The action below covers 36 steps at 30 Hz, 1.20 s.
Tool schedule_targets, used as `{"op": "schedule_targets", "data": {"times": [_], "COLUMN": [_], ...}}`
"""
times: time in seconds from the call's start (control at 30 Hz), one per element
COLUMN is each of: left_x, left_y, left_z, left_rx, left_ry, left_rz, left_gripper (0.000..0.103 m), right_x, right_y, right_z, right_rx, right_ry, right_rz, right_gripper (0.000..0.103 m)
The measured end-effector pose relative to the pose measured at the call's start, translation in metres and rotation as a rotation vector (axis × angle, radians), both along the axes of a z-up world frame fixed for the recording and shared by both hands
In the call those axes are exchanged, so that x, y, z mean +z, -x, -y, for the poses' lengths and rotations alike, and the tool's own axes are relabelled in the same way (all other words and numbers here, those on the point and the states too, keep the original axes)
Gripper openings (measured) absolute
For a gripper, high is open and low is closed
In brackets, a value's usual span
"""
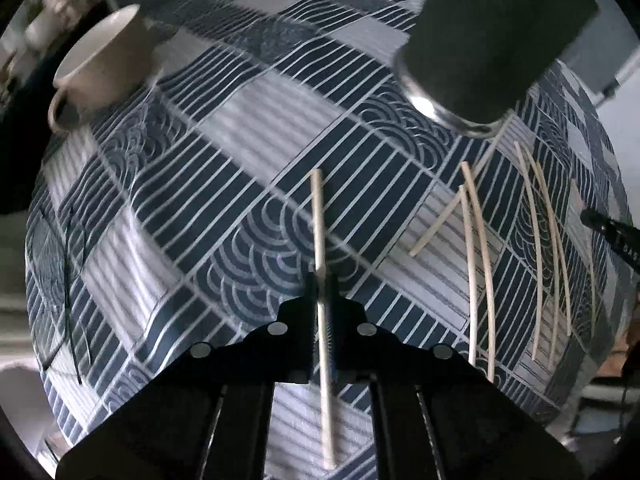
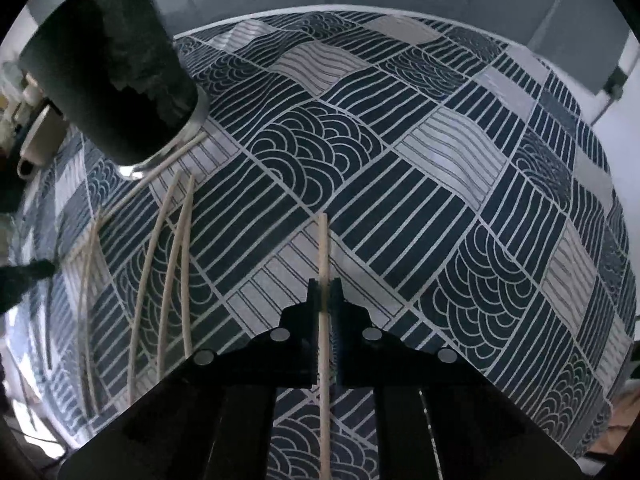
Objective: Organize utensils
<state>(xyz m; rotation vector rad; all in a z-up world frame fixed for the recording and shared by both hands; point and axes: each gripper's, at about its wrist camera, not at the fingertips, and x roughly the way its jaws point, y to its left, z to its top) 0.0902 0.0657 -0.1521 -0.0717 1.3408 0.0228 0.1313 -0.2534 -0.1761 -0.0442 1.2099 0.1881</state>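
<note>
Nearest in the left wrist view, the left tongs (image 1: 322,280) are closed narrow on a pale chopstick (image 1: 319,216). It runs lengthwise between the two black fingers, its far end reaching out over the patterned cloth and its near end passing back under the camera. The right wrist view shows the same grip: the right tongs (image 2: 325,286) are pinched on a second chopstick (image 2: 323,244), which also lies along the fingers and points away over the cloth.

Beyond the tongs, the tabletop (image 1: 224,144) is covered with a navy-and-white cloth of stripes and arcs. In the left view a loose group of chopsticks (image 1: 480,260) lies on the cloth to the right of the held stick; one short-looking stick lies slanted across toward the others. In the right view the same loose sticks (image 2: 176,264) lie to the left of the tongs, fanned roughly near to far.

Farther off, a dark cylindrical holder (image 1: 496,36) with a shiny metal base rim stands at the far ends of the loose sticks, with one or two stick ends at its base rim. A white cup (image 1: 104,60) with a handle sits far left, blurred, well apart from the holder.
</note>
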Motion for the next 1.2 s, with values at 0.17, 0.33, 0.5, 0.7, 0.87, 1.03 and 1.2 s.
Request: {"op": "schedule_targets", "data": {"times": [0.17, 0.33, 0.5, 0.7, 0.87, 1.03, 1.2], "left_x": [0.005, 0.015, 0.027, 0.056, 0.080, 0.109, 0.131], "left_y": [0.005, 0.007, 0.007, -0.011, -0.034, -0.054, -0.063], "left_z": [-0.004, -0.016, -0.020, -0.018, -0.006, 0.003, 0.008], "left_rx": [0.018, 0.055, 0.042, 0.024, -0.008, -0.020, -0.024], "left_ry": [0.031, 0.056, 0.007, 0.003, -0.027, -0.009, -0.007], "left_rz": [-0.014, 0.005, 0.036, 0.108, 0.173, 0.240, 0.288], "left_gripper": [0.005, 0.005, 0.005, 0.005, 0.005, 0.005, 0.005], "right_x": [0.012, 0.019, 0.038, 0.079, 0.124, 0.161, 0.162], "right_y": [0.002, 0.010, 0.013, 0.008, 0.001, -0.006, -0.014], "right_z": [0.010, 0.023, 0.028, 0.027, 0.022, 0.009, -0.004], "right_rx": [-0.010, -0.040, -0.034, -0.023, 0.011, 0.058, 0.083], "right_ry": [-0.030, -0.077, -0.091, -0.145, -0.292, -0.318, -0.286], "right_rz": [0.015, 0.021, 0.068, 0.160, 0.258, 0.346, 0.345], "right_gripper": [0.004, 0.004, 0.004, 0.004, 0.002, 0.002, 0.002]}}
